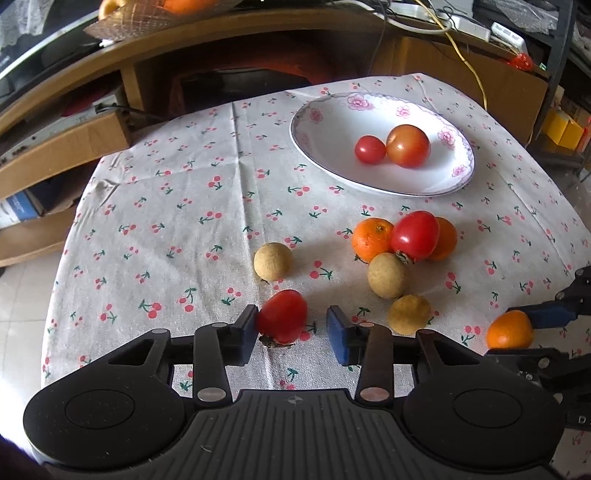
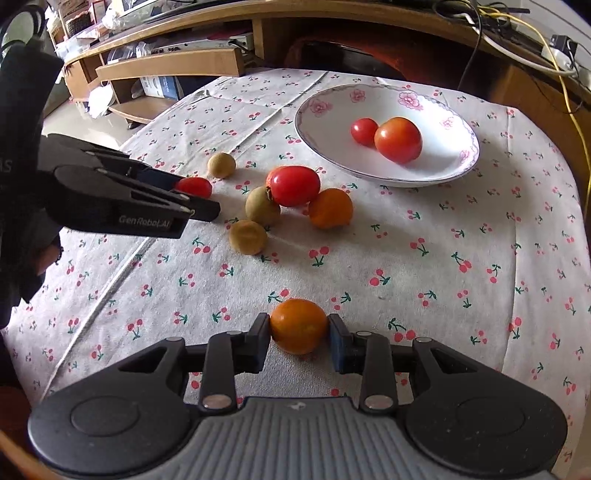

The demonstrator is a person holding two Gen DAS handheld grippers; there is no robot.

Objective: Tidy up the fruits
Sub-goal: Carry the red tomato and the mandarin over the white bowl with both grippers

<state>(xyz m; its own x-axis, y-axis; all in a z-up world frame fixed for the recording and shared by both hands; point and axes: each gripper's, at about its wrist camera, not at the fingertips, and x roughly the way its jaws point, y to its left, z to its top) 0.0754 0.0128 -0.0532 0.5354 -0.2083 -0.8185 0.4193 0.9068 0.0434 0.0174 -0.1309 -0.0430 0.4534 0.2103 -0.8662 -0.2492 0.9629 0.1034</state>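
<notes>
A small red tomato [image 1: 282, 321] lies on the cherry-print cloth between the fingers of my left gripper [image 1: 291, 328], which is open; the tomato touches the left pad and a gap shows at the right pad. The right wrist view shows the same left gripper [image 2: 192, 199] around that tomato [image 2: 194, 186]. My right gripper [image 2: 299, 338] is shut on an orange [image 2: 299, 325], both pads pressing its sides low over the cloth. A white flowered plate [image 1: 306, 147] [image 2: 469, 155] holds two tomatoes [image 1: 408, 145] [image 2: 398, 139].
A cluster of a big tomato [image 1: 415, 235], two oranges [image 1: 372, 239] and brown round fruits [image 1: 388, 275] lies in front of the plate; another brown fruit [image 1: 273, 260] sits apart. A wooden desk [image 1: 258, 33] with cables stands behind. A dark sleeve [image 2: 18, 110] is at left.
</notes>
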